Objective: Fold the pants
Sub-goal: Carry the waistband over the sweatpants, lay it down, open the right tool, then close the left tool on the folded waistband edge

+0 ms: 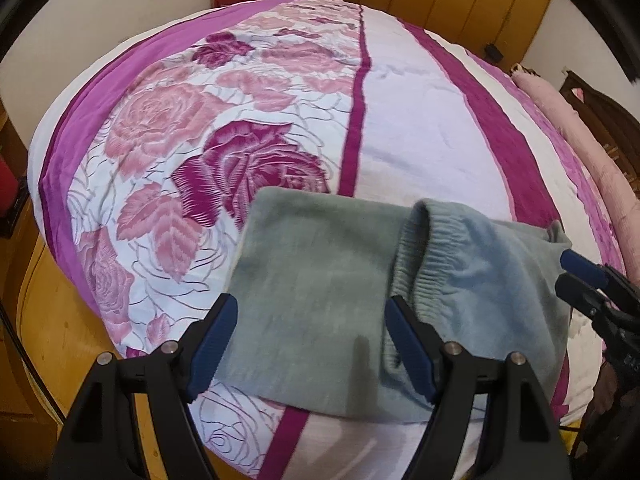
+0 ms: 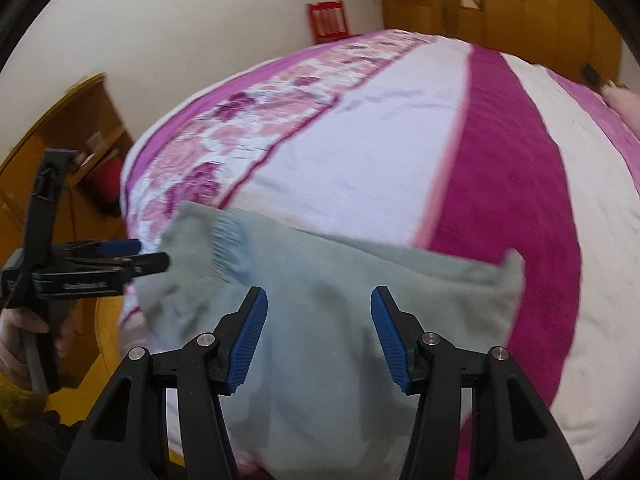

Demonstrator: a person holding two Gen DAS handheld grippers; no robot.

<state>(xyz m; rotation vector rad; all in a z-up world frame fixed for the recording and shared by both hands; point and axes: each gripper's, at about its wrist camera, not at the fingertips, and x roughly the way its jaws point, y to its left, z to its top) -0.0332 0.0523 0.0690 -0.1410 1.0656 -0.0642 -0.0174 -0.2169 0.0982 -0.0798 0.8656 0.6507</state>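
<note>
Left gripper (image 1: 310,314) angled steeply downward, jaws spread wide, nothing clamped between the blue pads (image 1: 218,322). Right gripper (image 2: 319,310) tilted down less sharply, jaws about half apart, gripping nothing. Left gripper's black handle gripped from below by a bare hand (image 2: 24,342), low at the left edge of the right wrist view.
</note>
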